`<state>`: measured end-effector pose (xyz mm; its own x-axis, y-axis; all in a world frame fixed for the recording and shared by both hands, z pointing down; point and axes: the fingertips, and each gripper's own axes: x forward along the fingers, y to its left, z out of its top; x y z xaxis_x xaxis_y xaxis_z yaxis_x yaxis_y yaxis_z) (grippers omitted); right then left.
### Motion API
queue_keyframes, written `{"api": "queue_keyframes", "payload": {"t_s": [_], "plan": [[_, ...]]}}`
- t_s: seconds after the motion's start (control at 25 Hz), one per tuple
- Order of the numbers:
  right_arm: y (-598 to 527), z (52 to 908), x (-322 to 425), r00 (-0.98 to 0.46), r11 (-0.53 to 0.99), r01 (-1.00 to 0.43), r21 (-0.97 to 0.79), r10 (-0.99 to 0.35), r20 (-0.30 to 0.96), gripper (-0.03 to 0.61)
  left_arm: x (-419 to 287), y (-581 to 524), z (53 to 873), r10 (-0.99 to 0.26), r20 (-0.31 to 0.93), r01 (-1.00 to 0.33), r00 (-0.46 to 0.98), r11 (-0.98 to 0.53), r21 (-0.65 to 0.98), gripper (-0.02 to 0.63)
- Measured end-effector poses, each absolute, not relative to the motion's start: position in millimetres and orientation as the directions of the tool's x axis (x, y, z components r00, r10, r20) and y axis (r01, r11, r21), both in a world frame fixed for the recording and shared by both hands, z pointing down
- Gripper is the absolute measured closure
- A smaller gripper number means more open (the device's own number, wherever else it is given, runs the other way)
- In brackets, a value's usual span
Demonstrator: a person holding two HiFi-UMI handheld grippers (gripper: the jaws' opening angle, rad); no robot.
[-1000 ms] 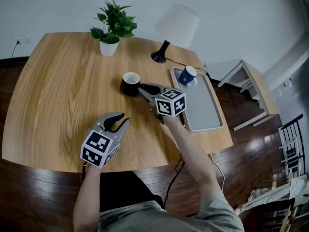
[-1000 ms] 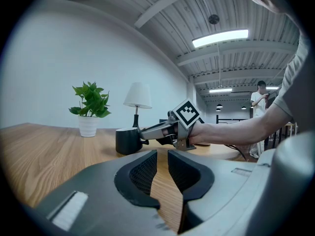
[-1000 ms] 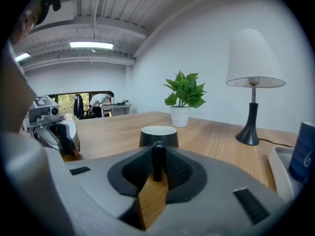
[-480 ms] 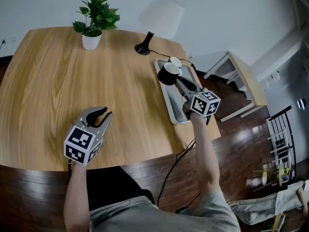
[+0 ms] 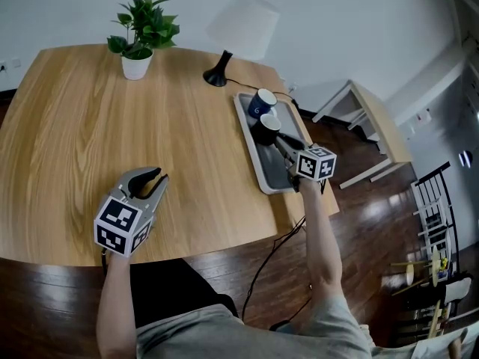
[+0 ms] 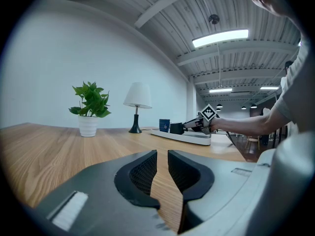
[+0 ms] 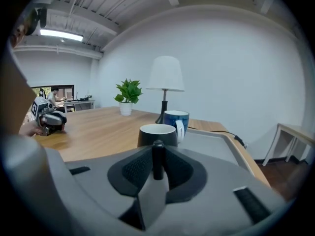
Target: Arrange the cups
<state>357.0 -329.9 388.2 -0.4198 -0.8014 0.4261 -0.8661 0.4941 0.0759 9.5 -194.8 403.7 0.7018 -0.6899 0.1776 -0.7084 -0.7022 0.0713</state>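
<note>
R gripper [image 5: 276,140] clamps handle of black cup [image 5: 264,129] beside blue cup [image 5: 260,104]; L gripper [image 5: 158,176] barely ajar, empty.

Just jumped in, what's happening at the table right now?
A person works two handheld grippers. The right gripper is shut on the black cup by its handle, holding it over the tray, close beside the blue cup. Whether it rests on the tray is unclear. The left gripper hangs over the table, jaws a slit apart, empty.
</note>
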Motion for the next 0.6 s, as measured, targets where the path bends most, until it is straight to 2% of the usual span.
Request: {"api": "queue_keyframes", "payload": {"t_s": [0.16,0.24,0.32,0.48,0.52,0.56,0.6], "plan": [[-326.3,401.0,365.1,-0.391,0.488,-0.867,0.099,-0.790,0.473,0.494,8.4,-193.8,403.1,-0.690,0.179,-0.709,0.701,-0.702,0.070,0.534],[-329.1,401.6,374.5,-0.334,0.455,-0.879,0.144,-0.803,0.494,0.452,8.8,-193.6,402.6,-0.693,0.177,-0.711,0.699,-0.700,0.071,0.534],[-327.7,399.7,382.3,-0.294,0.434,-0.885,0.170,-0.803,0.519,0.382,10.1,-193.8,402.4,-0.695,0.177,-0.713,0.697,-0.697,0.073,0.534],[-305.2,383.2,394.9,-0.229,0.373,-0.907,0.193,-0.824,0.517,0.387,12.2,-194.2,402.2,-0.691,0.181,-0.710,0.700,-0.701,0.067,0.534],[-297.0,372.7,385.9,-0.241,0.375,-0.905,0.200,-0.841,0.485,0.392,11.8,-193.8,402.5,-0.690,0.182,-0.709,0.700,-0.702,0.066,0.534],[-287.5,359.7,366.5,-0.288,0.404,-0.893,0.200,-0.853,0.435,0.442,11.4,-193.8,402.6,-0.691,0.181,-0.709,0.700,-0.702,0.065,0.534],[-276.9,346.7,337.7,-0.367,0.459,-0.868,0.188,-0.850,0.378,0.451,11.0,-194.2,402.7,-0.691,0.179,-0.709,0.700,-0.702,0.064,0.534]]}}
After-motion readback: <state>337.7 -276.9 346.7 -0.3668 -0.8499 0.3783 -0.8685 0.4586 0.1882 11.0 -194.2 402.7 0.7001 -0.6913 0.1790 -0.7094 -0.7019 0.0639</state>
